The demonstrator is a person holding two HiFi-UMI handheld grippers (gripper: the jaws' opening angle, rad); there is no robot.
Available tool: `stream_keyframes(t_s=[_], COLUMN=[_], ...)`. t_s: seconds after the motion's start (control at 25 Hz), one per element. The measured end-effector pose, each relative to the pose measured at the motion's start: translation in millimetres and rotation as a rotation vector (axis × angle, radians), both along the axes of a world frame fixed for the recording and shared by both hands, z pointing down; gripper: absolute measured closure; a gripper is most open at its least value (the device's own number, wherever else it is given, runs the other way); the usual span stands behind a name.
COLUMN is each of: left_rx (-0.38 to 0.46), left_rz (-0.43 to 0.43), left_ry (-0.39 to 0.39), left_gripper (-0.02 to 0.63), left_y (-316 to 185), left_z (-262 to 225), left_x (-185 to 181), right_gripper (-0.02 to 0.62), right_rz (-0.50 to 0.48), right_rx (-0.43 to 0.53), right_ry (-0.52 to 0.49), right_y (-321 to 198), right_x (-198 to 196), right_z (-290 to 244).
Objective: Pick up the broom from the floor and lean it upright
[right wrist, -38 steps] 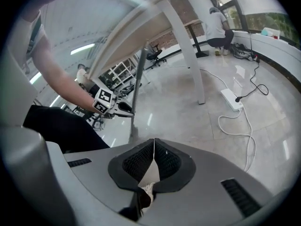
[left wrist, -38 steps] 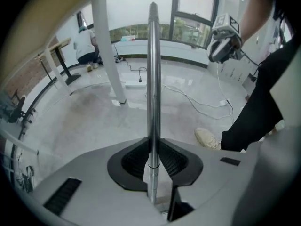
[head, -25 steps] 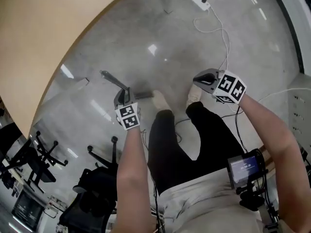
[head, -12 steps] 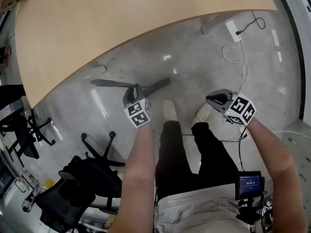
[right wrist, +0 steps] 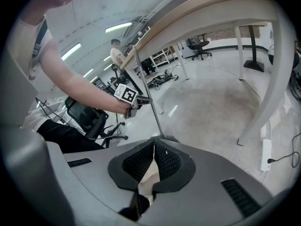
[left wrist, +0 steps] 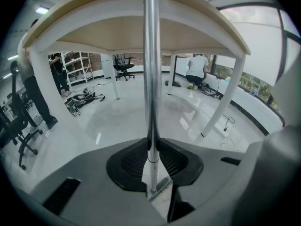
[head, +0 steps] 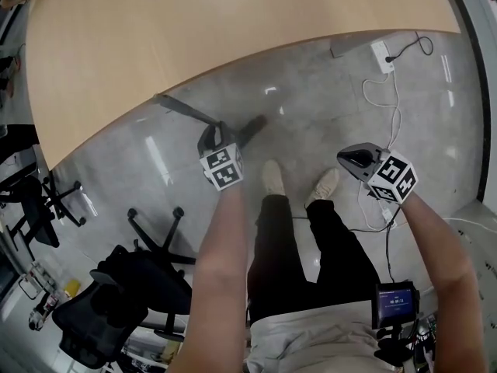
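The broom is a thin metal handle (head: 183, 109) with a dark head (head: 253, 124) low by the floor. My left gripper (head: 211, 135) is shut on the handle a little above the head. In the left gripper view the handle (left wrist: 151, 69) rises straight from the jaws (left wrist: 151, 154) past the table edge, and a strip of bristles (left wrist: 161, 190) shows below. The right gripper view shows the handle (right wrist: 146, 93) standing tilted, its top at the tabletop's rim. My right gripper (head: 346, 158) hangs apart above my right shoe, its pads (right wrist: 153, 147) closed with nothing between them.
A curved wooden tabletop (head: 194, 29) on white legs (left wrist: 229, 95) fills the far side. Black office chairs (head: 147, 247) stand at the left. A power strip (head: 382, 55) and white cables (head: 392, 107) lie on the grey floor at the right. My shoes (head: 272, 179) are between the grippers.
The left gripper has swung the broom handle up steeper, so its top now reaches the table edge. The right gripper drifted slightly to the right.
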State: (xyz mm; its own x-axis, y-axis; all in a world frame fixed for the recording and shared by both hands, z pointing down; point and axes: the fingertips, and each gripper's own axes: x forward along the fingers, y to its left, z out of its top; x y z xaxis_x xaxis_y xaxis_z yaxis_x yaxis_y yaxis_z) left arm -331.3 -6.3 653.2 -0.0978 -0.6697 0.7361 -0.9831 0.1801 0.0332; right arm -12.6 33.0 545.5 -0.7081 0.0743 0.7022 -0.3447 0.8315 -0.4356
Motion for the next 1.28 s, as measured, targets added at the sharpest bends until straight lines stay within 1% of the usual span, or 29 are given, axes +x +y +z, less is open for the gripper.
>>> stream_keyframes(t_s=[0.16, 0.32, 0.44, 0.6, 0.72, 0.84, 1.0, 1.08, 1.16, 1.2, 1.28], left_rx=[-0.006, -0.009, -0.012, -0.016, -0.012, -0.027, -0.068, -0.049, -0.024, -0.013, 0.028], left_rz=[-0.002, 0.009, 0.01, 0.024, 0.008, -0.002, 0.002, -0.028, -0.064, -0.075, -0.087], left_ry=[-0.001, 0.003, -0.004, -0.01, -0.001, 0.005, -0.009, 0.001, 0.013, 0.024, 0.077], left_gripper=[0.529, 0.487, 0.468, 0.454, 0.448, 0.442, 0.443, 0.469, 0.53, 0.547, 0.567], left_y=[-2, -6, -9, -9, -2, 23, 81, 102, 125, 139, 159], left_z=[-1, 0, -1, -3, -8, -18, -43, -64, -88, -101, -124], left_x=[-1, 0, 2, 8, 4, -2, -18, -22, -21, -18, -5], right_gripper=[0.578, 0.578, 0.578, 0.578, 0.578, 0.578, 0.578, 0.578, 0.578, 0.578, 0.578], right_rz=[0.021, 0.029, 0.031, 0.022, 0.003, -0.005, 0.021, 0.021, 0.023, 0.028, 0.025], right_rx=[-0.003, -0.005, -0.006, -0.01, -0.007, -0.002, -0.008, 0.007, 0.013, 0.002, -0.016], right_ry=[0.009, 0.016, 0.015, 0.019, 0.024, 0.038, 0.023, 0.008, -0.005, -0.013, -0.025], right_y=[0, 4, 6, 7, 9, 12, 22, 15, 11, 16, 26], right_x=[9, 12, 14, 17, 18, 23, 26, 31, 39, 42, 49], right_z=[1, 4, 7, 9, 9, 9, 5, -3, -13, -18, -28])
